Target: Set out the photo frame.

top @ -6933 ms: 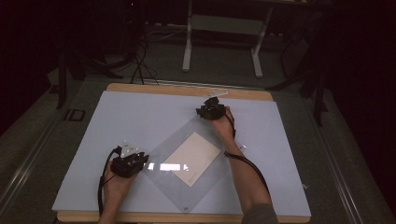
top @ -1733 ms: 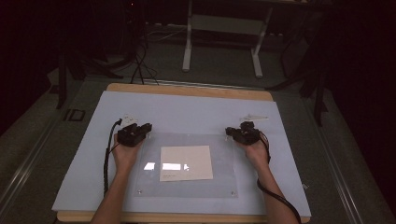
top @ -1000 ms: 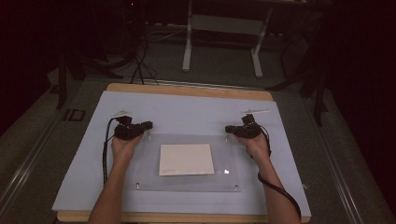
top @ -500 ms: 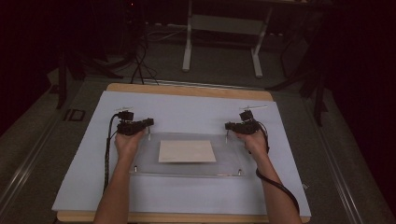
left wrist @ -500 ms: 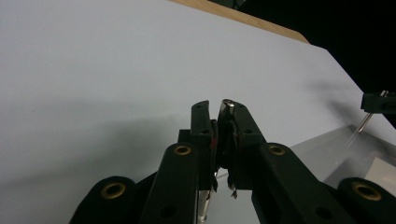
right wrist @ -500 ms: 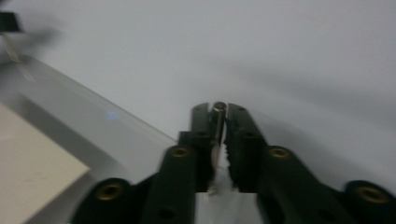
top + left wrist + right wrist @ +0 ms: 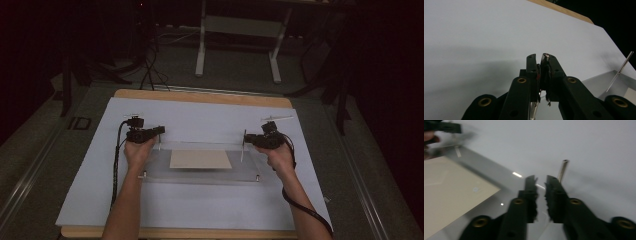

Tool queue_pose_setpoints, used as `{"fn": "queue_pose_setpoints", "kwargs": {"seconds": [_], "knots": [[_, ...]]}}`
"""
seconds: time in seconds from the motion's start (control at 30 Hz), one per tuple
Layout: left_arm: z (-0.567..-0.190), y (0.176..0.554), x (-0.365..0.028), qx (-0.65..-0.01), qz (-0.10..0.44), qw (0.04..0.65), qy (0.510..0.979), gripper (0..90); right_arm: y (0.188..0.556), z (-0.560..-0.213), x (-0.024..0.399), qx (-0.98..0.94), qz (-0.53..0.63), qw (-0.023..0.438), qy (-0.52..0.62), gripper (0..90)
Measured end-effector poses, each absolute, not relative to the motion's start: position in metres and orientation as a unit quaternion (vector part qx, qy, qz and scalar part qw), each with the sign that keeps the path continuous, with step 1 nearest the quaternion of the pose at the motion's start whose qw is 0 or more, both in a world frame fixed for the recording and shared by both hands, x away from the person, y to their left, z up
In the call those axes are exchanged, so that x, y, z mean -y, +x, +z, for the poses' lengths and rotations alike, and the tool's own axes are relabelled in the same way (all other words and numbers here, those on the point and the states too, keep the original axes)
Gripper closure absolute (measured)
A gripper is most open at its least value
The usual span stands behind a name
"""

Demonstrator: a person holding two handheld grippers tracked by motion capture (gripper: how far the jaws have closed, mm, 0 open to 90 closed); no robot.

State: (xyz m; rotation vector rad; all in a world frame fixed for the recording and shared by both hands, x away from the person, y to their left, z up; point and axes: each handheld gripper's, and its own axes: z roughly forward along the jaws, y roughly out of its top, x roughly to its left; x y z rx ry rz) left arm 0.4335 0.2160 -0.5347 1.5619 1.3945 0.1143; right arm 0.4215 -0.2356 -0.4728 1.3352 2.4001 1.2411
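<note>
Clear plate with tan sheet inside, far edge tilted up off white mat. Left gripper pinching its left rim. Right gripper just been closing, pinching right rim.

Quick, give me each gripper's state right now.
Left gripper: shut on the clear panel's far edge.
Right gripper: jaws just closing, pinching the same panel's edge.

A wooden table stands on a grey floor. A big white sheet covers most of the table top, with bare wood showing at the far and near edges. A clear plastic plate is near the sheet's middle.
</note>
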Motion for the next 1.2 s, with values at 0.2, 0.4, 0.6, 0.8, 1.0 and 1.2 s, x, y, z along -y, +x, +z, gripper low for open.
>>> {"fn": "queue_pose_setpoints", "kwargs": {"seconds": [0.2, 0.4, 0.6, 0.8, 1.0, 1.2], "knots": [[-0.535, 0.434, -0.216, -0.576, 0.047, 0.501, 0.645, 82.9, 0.402, -0.462, 0.229, -0.814, 0.409, 0.051, 0.409, 90.0], [-0.536, 0.434, -0.216, -0.576, 0.046, 0.502, 0.643, 82.8, 0.383, -0.444, 0.226, -0.817, 0.426, 0.048, 0.385, 90.0], [-0.536, 0.434, -0.216, -0.578, 0.045, 0.504, 0.640, 82.9, 0.364, -0.429, 0.225, -0.820, 0.441, 0.034, 0.364, 90.0], [-0.536, 0.434, -0.216, -0.581, 0.045, 0.503, 0.639, 82.9, 0.342, -0.420, 0.217, -0.831, 0.443, 0.033, 0.335, 90.0], [-0.536, 0.435, -0.216, -0.581, 0.044, 0.501, 0.640, 82.8, 0.326, -0.412, 0.209, -0.839, 0.444, 0.035, 0.313, 90.0], [-0.535, 0.436, -0.216, -0.582, 0.042, 0.498, 0.641, 82.8, 0.311, -0.408, 0.201, -0.842, 0.456, 0.028, 0.287, 90.0]]}}
